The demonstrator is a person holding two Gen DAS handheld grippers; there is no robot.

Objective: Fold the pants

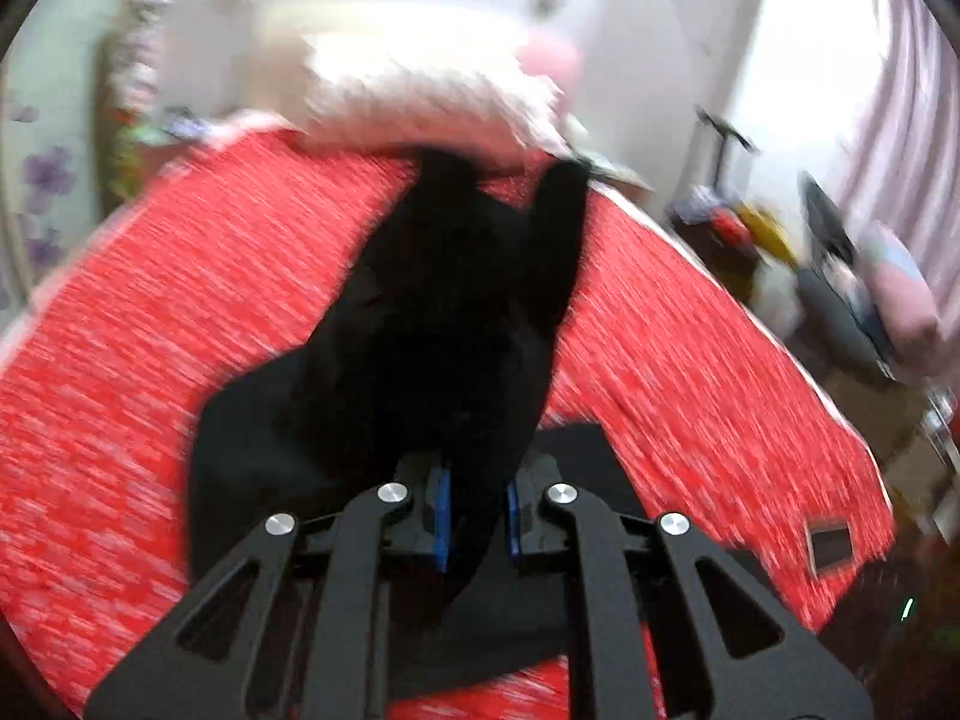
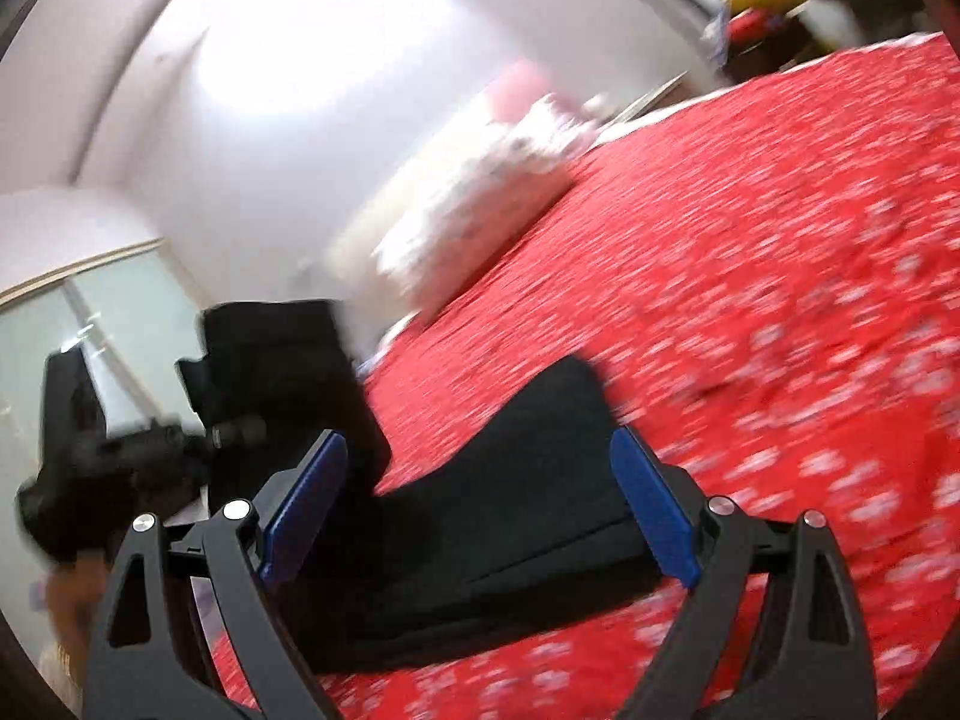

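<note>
On the bed [image 2: 780,252], spread with a red cover flecked in white, the black pants [image 1: 444,312] lie down the middle of both frames. Left view: the left hand-held gripper [image 1: 477,519] sits at the bottom centre, its blue pads pressed nearly together on a pinch of the black cloth, which rises from the jaws in a dark, drawn-up ridge toward the upper centre; the rest fans out flat to the lower left. Right view: the right hand-held gripper [image 2: 480,510] stands spread wide at the lower centre, its blue pads either side of a flat, already doubled slab of the fabric, not pressing on it. The left gripper's dark body shows at the left edge of that view. Step in hand, as I read it: carrying one end of the pants over to lay it on the other part. Next move likely calls for laying the lifted end down square on the flat layer, edges matched, with the right side free to pin or smooth. Cloth looks soft, matte, limp and fairly heavy; it should drape and slump, not hold a crease unaided. Both frames are blurred. A pale, puffy pillow [image 2: 480,222] lies at the head of the bed.
</note>
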